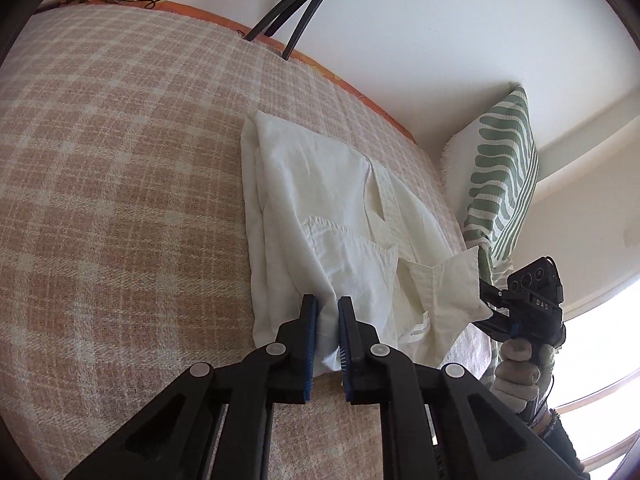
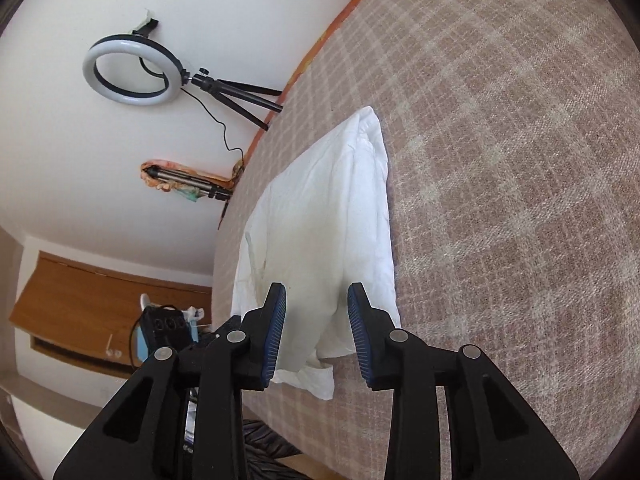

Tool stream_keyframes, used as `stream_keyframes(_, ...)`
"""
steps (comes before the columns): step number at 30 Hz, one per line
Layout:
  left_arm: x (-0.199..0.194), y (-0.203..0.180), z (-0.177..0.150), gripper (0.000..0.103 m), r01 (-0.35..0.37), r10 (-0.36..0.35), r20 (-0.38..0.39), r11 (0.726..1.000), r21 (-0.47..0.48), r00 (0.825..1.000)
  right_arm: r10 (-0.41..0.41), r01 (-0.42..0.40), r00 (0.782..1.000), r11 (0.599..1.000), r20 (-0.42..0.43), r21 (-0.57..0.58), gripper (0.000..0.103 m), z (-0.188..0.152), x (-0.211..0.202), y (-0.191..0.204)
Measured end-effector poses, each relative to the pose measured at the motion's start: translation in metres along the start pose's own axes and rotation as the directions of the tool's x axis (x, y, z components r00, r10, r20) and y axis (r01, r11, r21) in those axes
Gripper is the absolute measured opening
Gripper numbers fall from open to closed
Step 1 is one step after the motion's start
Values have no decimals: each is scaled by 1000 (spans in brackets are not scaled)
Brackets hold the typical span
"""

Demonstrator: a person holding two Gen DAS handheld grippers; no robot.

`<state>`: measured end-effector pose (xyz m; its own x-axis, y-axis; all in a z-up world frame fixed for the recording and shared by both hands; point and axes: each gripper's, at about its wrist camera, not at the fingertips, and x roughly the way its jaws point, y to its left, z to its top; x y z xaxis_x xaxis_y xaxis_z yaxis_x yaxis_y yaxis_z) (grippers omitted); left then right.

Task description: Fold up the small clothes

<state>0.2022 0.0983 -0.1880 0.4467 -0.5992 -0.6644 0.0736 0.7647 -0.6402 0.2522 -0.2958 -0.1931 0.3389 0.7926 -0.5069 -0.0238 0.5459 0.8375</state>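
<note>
A white collared shirt [image 1: 320, 208] lies partly folded on a beige checked bed cover [image 1: 120, 184]. My left gripper [image 1: 328, 306] stands at the shirt's near edge, its jaws narrow with a fold of white cloth between the blue pads. My right gripper [image 1: 490, 308] shows in the left wrist view at the shirt's collar corner, held by a gloved hand. In the right wrist view the right gripper [image 2: 317, 296] is open over the near end of the shirt [image 2: 332, 208], with cloth lying between and under its fingers.
A green and white striped pillow [image 1: 500, 176] stands against the wall right of the shirt. A ring light [image 2: 132, 70] on a black tripod [image 1: 296, 12] stands at the bed's far edge. A wooden cabinet [image 2: 100, 300] is beyond the bed.
</note>
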Motion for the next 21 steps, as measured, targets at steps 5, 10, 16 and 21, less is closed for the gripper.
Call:
stream_keyframes(5, -14, -9, 3, 3, 49, -49, 7, 999, 8, 999, -112, 116, 993, 969, 31, -218, 1, 1, 3, 39)
stream_keyframes(10, -10, -10, -6, 3, -25, 27, -26, 997, 74, 999, -218, 230, 973, 886, 75, -403, 1, -4, -2, 65)
stream_keyframes(16, 1, 9, -17, 3, -106, 110, -55, 992, 67, 992, -391, 377, 919, 841, 47, -388, 1, -5, 21, 37)
stream_keyframes(21, -18, -5, -15, 26, -133, 140, -43, 981, 142, 989, -329, 321, 944, 888, 33, -330, 4, 4, -1, 36)
